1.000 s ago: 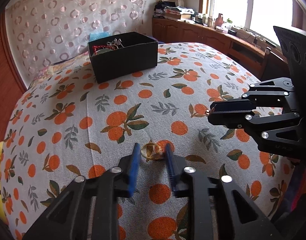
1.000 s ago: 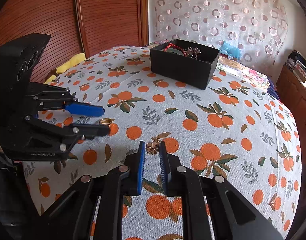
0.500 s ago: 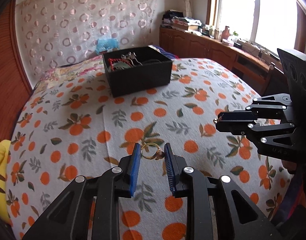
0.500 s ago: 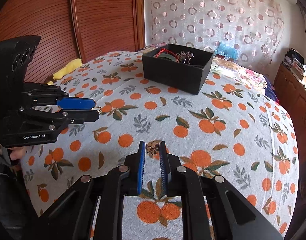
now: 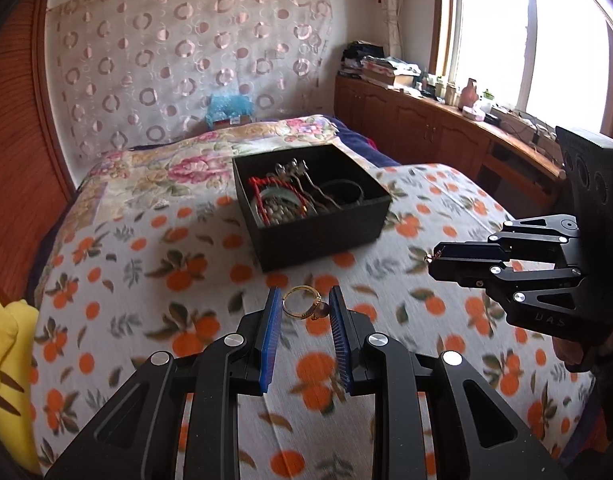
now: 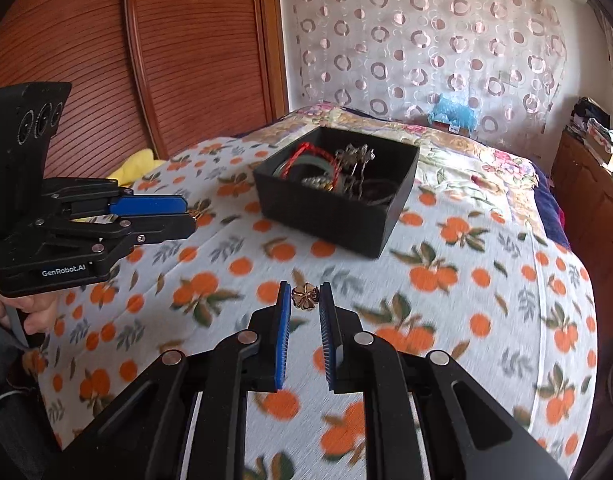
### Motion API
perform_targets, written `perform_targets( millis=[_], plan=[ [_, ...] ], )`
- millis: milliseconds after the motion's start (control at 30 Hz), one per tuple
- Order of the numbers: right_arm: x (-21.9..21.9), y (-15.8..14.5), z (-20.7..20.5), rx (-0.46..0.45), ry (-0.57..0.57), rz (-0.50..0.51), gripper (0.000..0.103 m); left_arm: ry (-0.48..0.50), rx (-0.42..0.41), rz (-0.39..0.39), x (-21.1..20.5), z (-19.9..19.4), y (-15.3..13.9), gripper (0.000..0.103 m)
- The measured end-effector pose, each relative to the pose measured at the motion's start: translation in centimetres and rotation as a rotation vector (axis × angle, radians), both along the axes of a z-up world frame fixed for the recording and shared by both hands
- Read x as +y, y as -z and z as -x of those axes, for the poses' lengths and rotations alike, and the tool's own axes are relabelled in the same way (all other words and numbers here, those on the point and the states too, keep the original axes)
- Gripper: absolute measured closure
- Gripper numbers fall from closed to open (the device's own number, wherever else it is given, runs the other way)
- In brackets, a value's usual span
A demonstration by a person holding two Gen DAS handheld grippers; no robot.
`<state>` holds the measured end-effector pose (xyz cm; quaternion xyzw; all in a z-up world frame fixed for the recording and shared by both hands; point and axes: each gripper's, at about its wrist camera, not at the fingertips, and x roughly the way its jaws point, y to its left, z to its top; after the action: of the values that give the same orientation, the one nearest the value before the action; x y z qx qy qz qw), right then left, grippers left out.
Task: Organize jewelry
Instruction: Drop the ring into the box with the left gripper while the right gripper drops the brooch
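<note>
My left gripper point(image 5: 304, 306) is shut on a gold ring point(image 5: 302, 306) with a small stone, held above the bed. My right gripper point(image 6: 305, 298) is shut on a small bronze flower-shaped piece point(image 6: 305, 298), also in the air. A black open box point(image 5: 310, 210) holding a red cord, beads, bangles and silver pieces sits ahead on the orange-print bedspread point(image 5: 146, 280); it also shows in the right wrist view point(image 6: 338, 196). The right gripper shows at the right of the left wrist view point(image 5: 434, 262), the left gripper at the left of the right wrist view point(image 6: 188, 214).
A wooden wardrobe point(image 6: 106, 60) stands to the left of the bed. A patterned curtain point(image 5: 178, 60) hangs behind it. A cluttered wooden counter point(image 5: 446, 120) runs under the window on the right. A yellow cloth point(image 5: 6, 360) lies at the bed's left edge.
Both grippers have lifted off the bedspread with their pieces and moved forward and up toward the black box, which now looks closer and is seen from above.
</note>
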<state>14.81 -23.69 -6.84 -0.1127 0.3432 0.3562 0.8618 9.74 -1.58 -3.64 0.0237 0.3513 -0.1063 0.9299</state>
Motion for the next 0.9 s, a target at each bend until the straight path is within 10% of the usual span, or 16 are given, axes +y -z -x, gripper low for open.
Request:
perform_targets(
  millis=[900],
  plan=[
    [3.2, -2.6, -13.7, -0.048, 0.048, -0.057, 0.087, -0.012, -0.032, -0.005, 0.7, -11.5, -1.8, 0.080]
  ],
)
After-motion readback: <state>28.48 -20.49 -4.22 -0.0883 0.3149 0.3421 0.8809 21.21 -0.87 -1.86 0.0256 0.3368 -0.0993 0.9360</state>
